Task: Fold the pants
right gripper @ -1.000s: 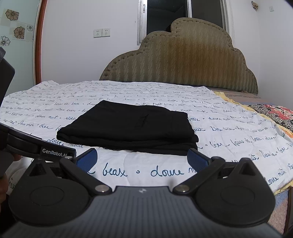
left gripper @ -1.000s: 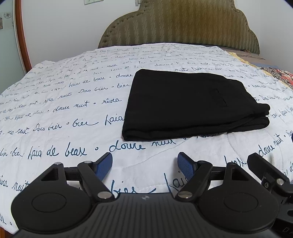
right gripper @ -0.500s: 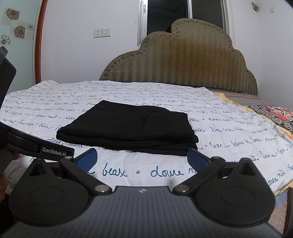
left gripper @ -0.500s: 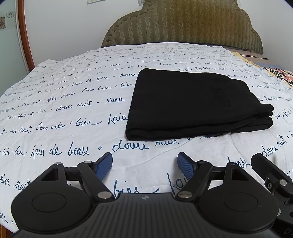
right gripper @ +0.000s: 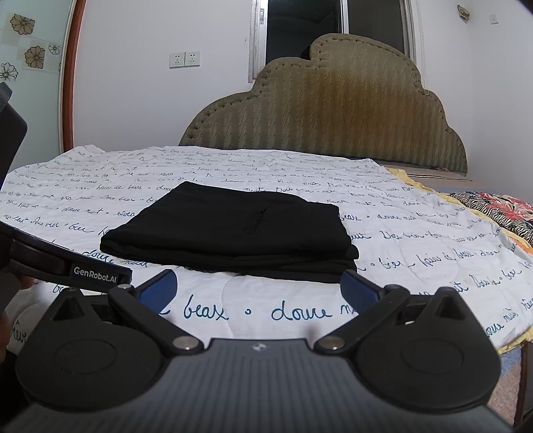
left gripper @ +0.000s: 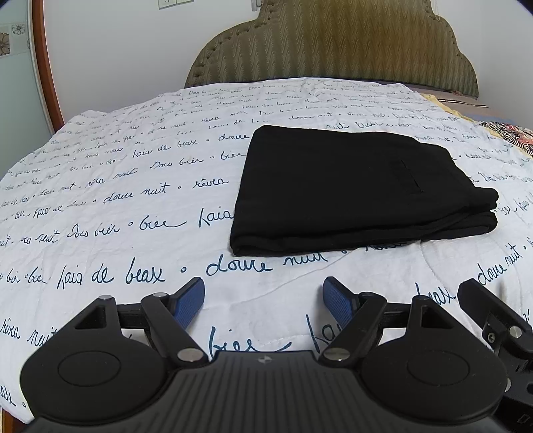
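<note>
- We see the black pants [left gripper: 353, 190] lying folded into a flat, roughly rectangular stack on the bed, on top of a white quilt [left gripper: 133, 200] printed with dark blue cursive writing.
- In the left wrist view the stack sits right of centre, with its layered fold edges showing along the near side and at the right end; a pocket slit shows on the top layer.
- In the right wrist view the same pants [right gripper: 233, 229] lie near the middle of the quilt [right gripper: 416, 239], the folded layers visible along the near edge.
- Our left gripper [left gripper: 263, 299] hovers above bare quilt just short of the pants; its jaws are spread wide with nothing between them, and the blue pads [left gripper: 190, 301] touch no cloth.
- Our right gripper [right gripper: 260, 289] is likewise short of the stack, its jaws spread wide and empty, its blue pads [right gripper: 158, 291] clear of the fabric.
- Part of the right gripper's black frame shows at the right edge of the left wrist view, and a black bar marked "GenRobot.AI" crosses the left side of the right wrist view.
- Behind the bed stands a padded olive headboard [right gripper: 333, 113] against a white wall, with a window [right gripper: 333, 26] above it and a pair of wall sockets [right gripper: 184, 59] to its left.
- A flowery, zebra-striped cloth [right gripper: 493, 210] lies at the far right of the bed.
</note>
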The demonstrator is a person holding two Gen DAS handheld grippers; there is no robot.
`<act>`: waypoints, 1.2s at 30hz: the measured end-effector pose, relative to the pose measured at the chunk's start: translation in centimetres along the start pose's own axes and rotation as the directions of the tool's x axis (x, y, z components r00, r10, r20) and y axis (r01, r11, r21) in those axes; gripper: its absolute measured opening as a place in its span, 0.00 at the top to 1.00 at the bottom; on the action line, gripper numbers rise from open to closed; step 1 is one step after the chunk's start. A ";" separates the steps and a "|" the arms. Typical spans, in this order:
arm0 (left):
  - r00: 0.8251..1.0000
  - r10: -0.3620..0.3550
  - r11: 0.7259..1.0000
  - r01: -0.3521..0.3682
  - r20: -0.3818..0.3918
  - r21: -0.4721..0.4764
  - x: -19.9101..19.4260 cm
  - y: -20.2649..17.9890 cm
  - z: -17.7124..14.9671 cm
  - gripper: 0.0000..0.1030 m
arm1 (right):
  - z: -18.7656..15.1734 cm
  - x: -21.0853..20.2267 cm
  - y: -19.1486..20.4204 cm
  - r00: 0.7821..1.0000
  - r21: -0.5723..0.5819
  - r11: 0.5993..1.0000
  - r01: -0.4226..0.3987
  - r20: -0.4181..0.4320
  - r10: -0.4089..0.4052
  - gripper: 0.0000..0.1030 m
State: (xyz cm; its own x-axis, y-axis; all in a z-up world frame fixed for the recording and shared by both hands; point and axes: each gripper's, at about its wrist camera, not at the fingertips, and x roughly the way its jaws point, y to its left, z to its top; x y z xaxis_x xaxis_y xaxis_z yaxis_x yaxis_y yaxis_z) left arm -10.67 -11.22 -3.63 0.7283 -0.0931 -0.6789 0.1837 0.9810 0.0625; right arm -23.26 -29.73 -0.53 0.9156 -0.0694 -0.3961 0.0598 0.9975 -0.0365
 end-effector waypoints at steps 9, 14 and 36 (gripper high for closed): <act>1.000 -0.008 1.000 0.008 -0.002 -0.008 -0.1 0.2 0.0 0.24 | -0.2 -0.1 -0.1 1.000 0.001 1.000 0.003 -0.005 -0.003 0.00; 1.000 -0.029 1.000 0.029 0.000 0.007 -0.2 -0.1 -0.1 0.24 | -0.4 -0.1 -0.4 1.000 -0.002 1.000 0.016 -0.006 -0.016 0.00; 0.999 -0.033 0.999 0.034 -0.010 0.031 0.3 -1.0 -0.8 0.23 | -1.1 -0.2 -1.2 1.000 -0.008 1.000 0.019 -0.011 -0.019 0.00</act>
State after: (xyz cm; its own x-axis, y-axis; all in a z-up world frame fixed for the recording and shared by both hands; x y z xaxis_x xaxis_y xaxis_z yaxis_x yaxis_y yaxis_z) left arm -11.17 -12.06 -4.42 0.7148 -0.1240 -0.6882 0.2282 0.9717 0.0619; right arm -23.97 -30.96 -1.37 0.9098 -0.0889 -0.4055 0.0744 0.9959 -0.0514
